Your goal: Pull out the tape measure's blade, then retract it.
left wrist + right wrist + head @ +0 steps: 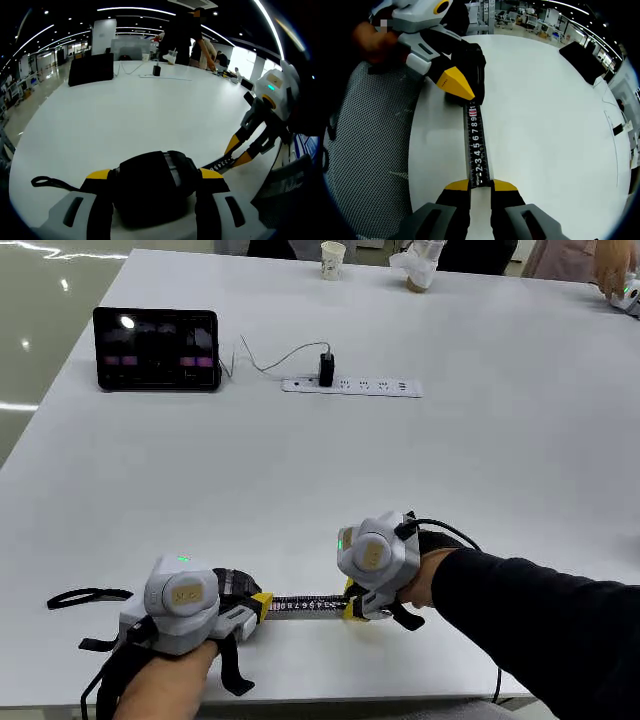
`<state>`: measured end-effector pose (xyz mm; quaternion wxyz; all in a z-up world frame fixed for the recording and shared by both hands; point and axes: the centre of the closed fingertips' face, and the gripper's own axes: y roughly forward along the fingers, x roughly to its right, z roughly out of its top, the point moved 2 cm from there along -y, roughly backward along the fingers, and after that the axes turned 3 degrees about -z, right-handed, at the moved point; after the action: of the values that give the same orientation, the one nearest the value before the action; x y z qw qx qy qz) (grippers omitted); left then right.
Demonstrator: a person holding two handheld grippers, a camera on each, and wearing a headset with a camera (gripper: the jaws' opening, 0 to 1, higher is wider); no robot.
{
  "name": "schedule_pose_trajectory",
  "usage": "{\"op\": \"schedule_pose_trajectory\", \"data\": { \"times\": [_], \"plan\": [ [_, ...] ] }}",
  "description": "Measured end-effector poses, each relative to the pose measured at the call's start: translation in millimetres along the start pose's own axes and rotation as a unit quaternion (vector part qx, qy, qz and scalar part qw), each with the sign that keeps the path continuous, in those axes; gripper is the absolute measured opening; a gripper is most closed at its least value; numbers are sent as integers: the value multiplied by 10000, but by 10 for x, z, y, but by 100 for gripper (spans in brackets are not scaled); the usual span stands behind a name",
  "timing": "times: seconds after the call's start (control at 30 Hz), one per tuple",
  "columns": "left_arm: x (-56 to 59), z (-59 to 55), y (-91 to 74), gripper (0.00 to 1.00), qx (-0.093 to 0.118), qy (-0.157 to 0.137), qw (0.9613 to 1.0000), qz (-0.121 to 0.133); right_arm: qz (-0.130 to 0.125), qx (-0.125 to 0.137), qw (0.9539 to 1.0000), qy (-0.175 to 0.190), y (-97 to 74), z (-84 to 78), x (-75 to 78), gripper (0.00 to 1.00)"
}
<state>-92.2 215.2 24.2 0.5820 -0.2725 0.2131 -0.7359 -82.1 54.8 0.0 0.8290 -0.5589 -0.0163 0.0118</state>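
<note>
Tape measure [236,587] at near edge, wide table [430,470] beyond

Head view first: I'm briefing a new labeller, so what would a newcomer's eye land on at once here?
The tape measure's blade, numbers showing, lies stretched between two grippers along the near edge of the table. The left gripper's jaws clamp the black case; the right gripper's jaws pinch the blade's end. Farther back, a dark tablet stands at the left.
</note>
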Motion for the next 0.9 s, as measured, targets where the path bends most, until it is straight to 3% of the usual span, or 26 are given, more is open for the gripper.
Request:
{"op": "schedule_pose_trajectory", "data": {
  "times": [0.9],
  "plan": [
    [1, -1, -14, 61, -18, 26, 10000, -87, -21, 101, 9999, 84, 51, 128, -4, 11]
  ]
}}
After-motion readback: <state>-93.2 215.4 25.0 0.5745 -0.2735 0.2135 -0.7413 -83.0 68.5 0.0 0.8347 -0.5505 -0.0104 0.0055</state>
